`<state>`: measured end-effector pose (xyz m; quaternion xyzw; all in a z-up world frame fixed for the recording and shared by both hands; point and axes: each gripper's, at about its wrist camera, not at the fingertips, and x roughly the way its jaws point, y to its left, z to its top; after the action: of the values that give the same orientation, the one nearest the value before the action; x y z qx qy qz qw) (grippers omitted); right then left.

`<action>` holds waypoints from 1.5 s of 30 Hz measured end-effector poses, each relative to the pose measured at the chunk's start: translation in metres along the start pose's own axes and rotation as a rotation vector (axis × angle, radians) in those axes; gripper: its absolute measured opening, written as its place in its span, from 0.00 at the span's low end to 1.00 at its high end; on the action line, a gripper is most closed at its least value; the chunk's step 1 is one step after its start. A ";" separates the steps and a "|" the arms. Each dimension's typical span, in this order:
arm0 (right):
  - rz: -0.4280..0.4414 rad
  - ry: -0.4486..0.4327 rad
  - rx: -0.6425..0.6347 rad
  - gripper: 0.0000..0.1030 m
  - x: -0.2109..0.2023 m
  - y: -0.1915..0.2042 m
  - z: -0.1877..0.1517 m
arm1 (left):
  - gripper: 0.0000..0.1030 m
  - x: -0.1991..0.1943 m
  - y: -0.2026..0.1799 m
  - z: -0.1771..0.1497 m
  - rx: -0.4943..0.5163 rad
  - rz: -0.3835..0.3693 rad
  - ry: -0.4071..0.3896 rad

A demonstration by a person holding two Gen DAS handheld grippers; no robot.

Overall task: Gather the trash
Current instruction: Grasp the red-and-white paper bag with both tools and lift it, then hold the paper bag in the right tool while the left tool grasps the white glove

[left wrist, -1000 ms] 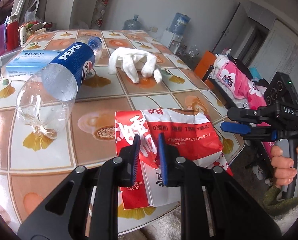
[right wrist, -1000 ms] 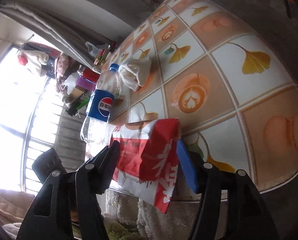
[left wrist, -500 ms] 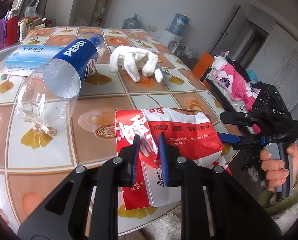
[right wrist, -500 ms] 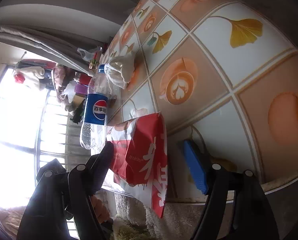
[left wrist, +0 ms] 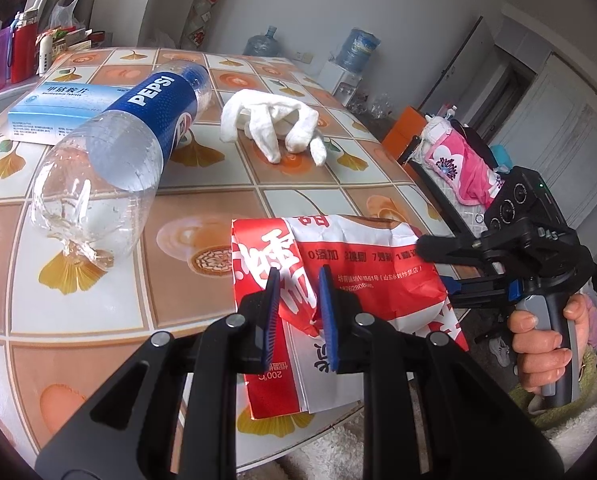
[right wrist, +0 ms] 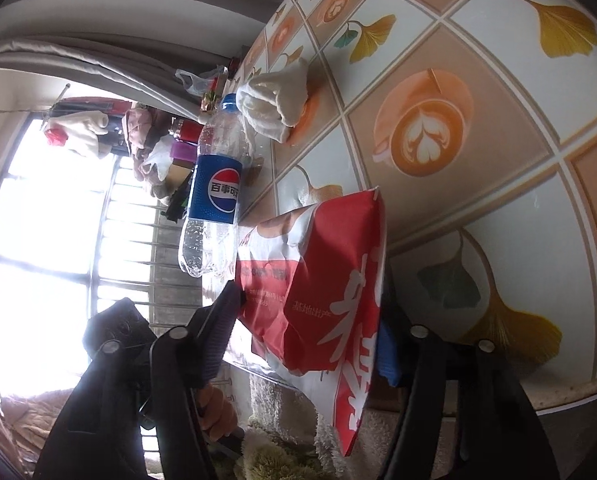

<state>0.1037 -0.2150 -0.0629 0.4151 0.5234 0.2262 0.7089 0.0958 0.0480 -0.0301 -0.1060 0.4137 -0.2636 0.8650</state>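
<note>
A red and white paper bag [left wrist: 362, 272] lies at the near edge of the patterned table [left wrist: 202, 216]. My left gripper [left wrist: 297, 312] is shut on the bag's near fold. My right gripper [right wrist: 304, 320] is open, turned on its side, with its jaws either side of the bag [right wrist: 318, 272]; it also shows in the left wrist view [left wrist: 442, 264] at the bag's right end. An empty Pepsi bottle [left wrist: 126, 152] lies on its side to the left. A crumpled white cloth [left wrist: 274, 128] lies further back.
A blue and white box [left wrist: 54, 108] lies behind the bottle. Coloured containers [left wrist: 10, 56] stand at the table's far left. Water jugs [left wrist: 354, 52] stand by the far wall. A pink cloth [left wrist: 466, 164] lies on furniture to the right.
My right gripper has moved in from the right until its open jaws straddle the bag's right end. My left gripper has kept its hold on the bag.
</note>
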 end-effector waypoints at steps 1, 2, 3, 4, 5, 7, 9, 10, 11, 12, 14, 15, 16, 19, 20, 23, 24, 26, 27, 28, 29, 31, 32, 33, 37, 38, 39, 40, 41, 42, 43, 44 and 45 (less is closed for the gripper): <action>-0.003 0.004 0.002 0.44 0.004 0.000 0.000 | 0.18 -0.001 0.000 0.000 0.000 0.000 -0.001; -0.017 0.000 0.001 0.40 0.007 0.000 -0.001 | 0.18 -0.001 0.000 -0.001 -0.001 0.000 -0.002; -0.042 -0.005 -0.006 0.32 0.009 0.001 -0.002 | 0.18 -0.001 0.000 -0.001 -0.002 0.000 -0.003; -0.051 -0.009 -0.011 0.29 0.011 0.000 -0.002 | 0.18 -0.002 0.000 -0.001 -0.003 0.000 -0.005; -0.037 -0.014 -0.005 0.28 0.012 0.000 -0.002 | 0.18 -0.003 0.000 -0.001 -0.003 0.003 -0.011; -0.034 -0.017 -0.004 0.27 0.009 -0.003 -0.002 | 0.17 -0.007 0.000 -0.002 0.000 0.004 -0.018; -0.035 -0.018 -0.008 0.27 0.008 -0.004 -0.002 | 0.17 -0.017 -0.001 -0.002 0.010 -0.003 -0.046; -0.035 -0.019 -0.007 0.27 0.008 -0.004 -0.002 | 0.17 -0.025 -0.002 -0.001 0.019 -0.016 -0.075; -0.034 -0.019 -0.006 0.27 0.009 -0.004 -0.001 | 0.17 -0.035 -0.002 0.001 0.027 -0.027 -0.108; -0.032 -0.019 -0.005 0.27 0.009 -0.005 -0.001 | 0.17 -0.047 -0.002 0.004 0.035 -0.039 -0.148; -0.030 -0.018 -0.006 0.27 0.008 -0.006 -0.001 | 0.19 -0.065 0.003 0.012 0.032 -0.039 -0.209; -0.029 -0.017 -0.006 0.27 0.009 -0.006 0.000 | 0.22 -0.074 0.009 0.018 0.016 -0.023 -0.240; -0.028 -0.017 -0.005 0.27 0.007 -0.006 -0.002 | 0.26 -0.080 0.016 0.023 -0.004 0.000 -0.259; -0.027 -0.016 -0.004 0.27 0.005 -0.007 -0.002 | 0.36 -0.091 0.047 0.042 -0.084 0.076 -0.293; -0.027 -0.016 -0.003 0.27 0.006 -0.007 -0.002 | 0.40 -0.093 0.057 0.047 -0.119 0.099 -0.294; -0.022 -0.017 0.002 0.27 0.005 -0.008 -0.003 | 0.47 -0.096 0.094 0.061 -0.252 0.139 -0.287; -0.021 -0.020 0.004 0.27 0.004 -0.009 -0.003 | 0.47 -0.096 0.102 0.065 -0.287 0.141 -0.278; -0.025 -0.030 0.004 0.27 0.002 -0.009 -0.004 | 0.47 -0.099 0.103 0.071 -0.309 0.128 -0.286; -0.029 -0.039 0.004 0.27 0.000 -0.009 -0.004 | 0.47 -0.101 0.098 0.072 -0.301 0.111 -0.296; -0.032 -0.048 0.005 0.27 -0.003 -0.010 -0.003 | 0.47 -0.102 0.085 0.076 -0.268 0.077 -0.313; -0.034 -0.056 0.006 0.27 -0.005 -0.012 -0.002 | 0.47 -0.102 0.073 0.079 -0.238 0.052 -0.322; -0.037 -0.075 0.015 0.27 -0.011 -0.016 -0.001 | 0.48 -0.094 0.044 0.087 -0.169 -0.008 -0.325; -0.039 -0.083 0.020 0.27 -0.015 -0.018 -0.001 | 0.48 -0.087 0.027 0.091 -0.130 -0.032 -0.317; -0.041 -0.092 0.023 0.27 -0.018 -0.020 -0.001 | 0.48 -0.078 0.012 0.095 -0.097 -0.041 -0.304; -0.052 -0.130 0.026 0.27 -0.033 -0.028 -0.003 | 0.48 -0.037 -0.025 0.108 -0.040 -0.007 -0.229; -0.051 -0.142 0.030 0.27 -0.037 -0.031 -0.004 | 0.48 -0.022 -0.029 0.112 -0.046 0.001 -0.197; -0.051 -0.148 0.032 0.27 -0.040 -0.033 -0.005 | 0.47 -0.007 -0.031 0.114 -0.061 0.009 -0.162; -0.050 -0.158 0.035 0.27 -0.043 -0.036 -0.005 | 0.46 0.004 -0.031 0.116 -0.078 0.014 -0.137; -0.047 -0.165 0.040 0.27 -0.046 -0.039 -0.005 | 0.46 0.018 -0.030 0.118 -0.104 0.016 -0.110; -0.044 -0.171 0.043 0.27 -0.049 -0.041 -0.005 | 0.44 0.031 -0.030 0.120 -0.123 0.012 -0.089; -0.041 -0.178 0.046 0.27 -0.052 -0.044 -0.006 | 0.43 0.041 -0.028 0.121 -0.136 0.009 -0.075; -0.039 -0.183 0.049 0.27 -0.054 -0.046 -0.006 | 0.43 0.048 -0.026 0.121 -0.148 0.011 -0.064; -0.035 -0.189 0.052 0.27 -0.057 -0.048 -0.007 | 0.41 0.056 -0.025 0.122 -0.161 0.019 -0.052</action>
<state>0.0717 -0.2825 -0.0719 0.4438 0.4669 0.1599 0.7480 0.2100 -0.0078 0.0203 -0.1782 0.4118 -0.2184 0.8666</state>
